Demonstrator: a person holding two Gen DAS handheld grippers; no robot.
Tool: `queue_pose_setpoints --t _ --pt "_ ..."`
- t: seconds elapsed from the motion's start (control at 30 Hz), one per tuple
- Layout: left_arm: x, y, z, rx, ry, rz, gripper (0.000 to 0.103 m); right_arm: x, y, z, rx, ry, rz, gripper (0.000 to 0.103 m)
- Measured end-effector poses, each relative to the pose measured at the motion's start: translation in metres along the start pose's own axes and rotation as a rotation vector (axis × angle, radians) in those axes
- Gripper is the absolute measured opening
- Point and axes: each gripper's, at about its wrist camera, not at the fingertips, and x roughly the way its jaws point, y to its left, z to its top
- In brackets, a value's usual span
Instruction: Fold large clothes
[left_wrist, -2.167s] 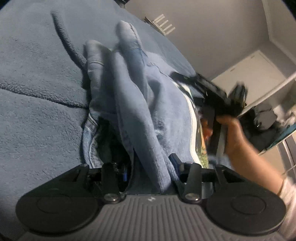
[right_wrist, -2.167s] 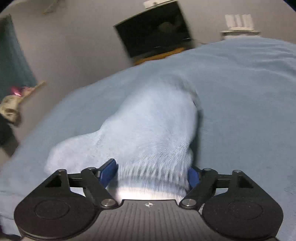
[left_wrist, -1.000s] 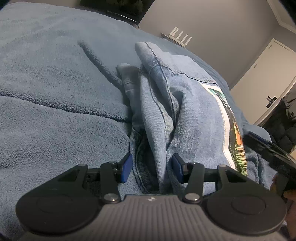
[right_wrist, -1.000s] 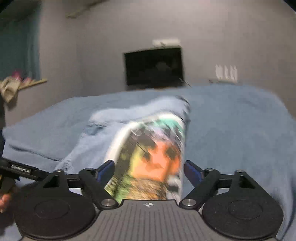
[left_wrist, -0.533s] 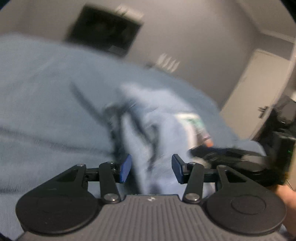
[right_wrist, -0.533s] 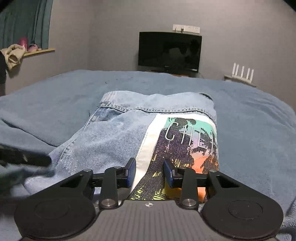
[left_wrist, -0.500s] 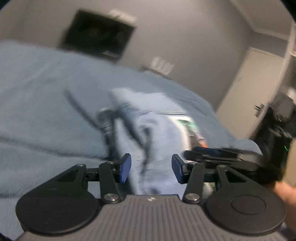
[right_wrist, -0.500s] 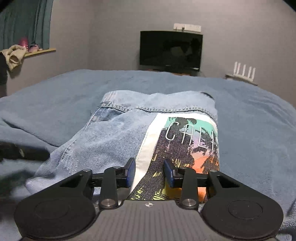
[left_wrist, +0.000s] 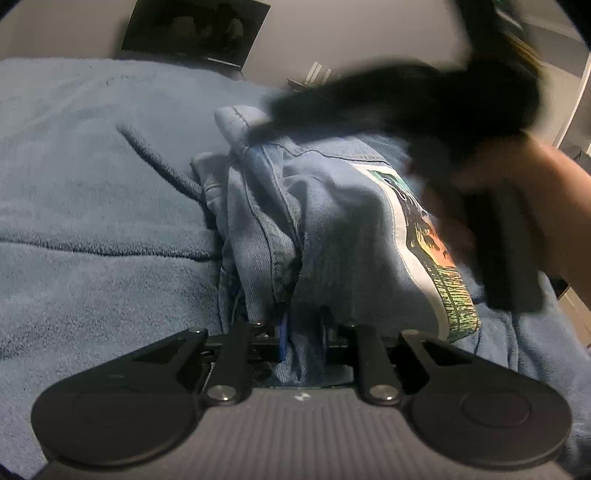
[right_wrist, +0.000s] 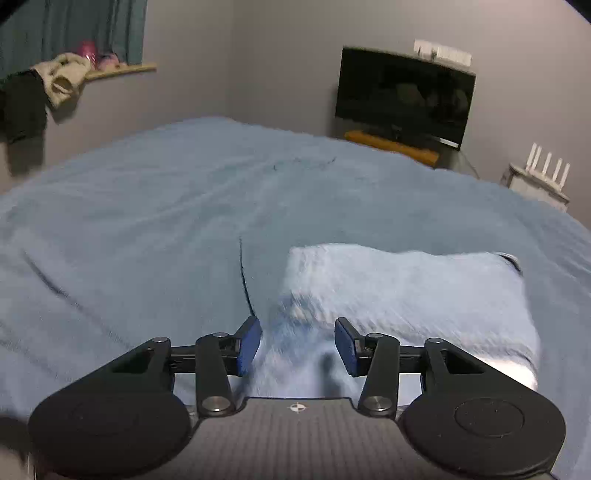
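Mostly I see the wide blue fleece bed cover (right_wrist: 184, 221), filling the middle and lower part of both views. In the left wrist view the folded light-blue denim garment with a colourful printed panel (left_wrist: 332, 221) lies on it at the centre, bunched into upright folds, its print running down towards the lower right. In the right wrist view the same garment is a pale, blurred block at the lower right, lying flat on the cover.

Across the upper right of the left view my right gripper (left_wrist: 406, 107) shows as a dark blur over the garment's far edge, with my bare right hand (left_wrist: 535, 206) around its handle. From its own camera, the blue pads (right_wrist: 249, 345) stand partly apart after a fresh widening, and blurred denim lies between them; I cannot tell whether they touch it.

At the bottom centre of the left view my left gripper (left_wrist: 303, 336) has just clamped down: its fingers are nearly together, pinching a fold of the denim's near edge.

Farther back, a black flat television (right_wrist: 404, 96) sits at the upper right against the grey wall, and a white router with upright antennas (right_wrist: 543, 177) stands at the far right.
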Motion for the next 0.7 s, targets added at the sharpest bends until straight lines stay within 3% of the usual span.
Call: queue_pose_setpoints --t 0.1,0.17,0.3,0.5,0.57,0.7 --pt "0.000 0.001 0.001 -0.003 0.014 -0.012 0.010 0.028 0.011 0.018 -0.031 0.033 -0.046 0.051" --pt "0.000 0.003 0.001 -0.007 0.021 -0.010 0.009 0.046 0.010 0.022 -0.031 0.100 -0.031 0.033" --pt "0.004 0.010 0.001 -0.023 0.029 -0.008 0.009 0.076 0.005 0.020 0.051 0.155 0.018 0.033" --pt "0.004 0.011 -0.004 -0.015 0.035 0.001 0.009 0.103 -0.004 0.013 0.122 0.156 0.045 0.037" --pt "0.006 0.014 -0.004 -0.023 0.038 -0.003 0.010 0.100 -0.012 0.017 0.134 0.144 0.090 0.046" --pt "0.005 0.012 -0.005 -0.023 0.038 0.000 0.010 0.057 -0.039 0.022 0.133 -0.001 0.146 0.047"
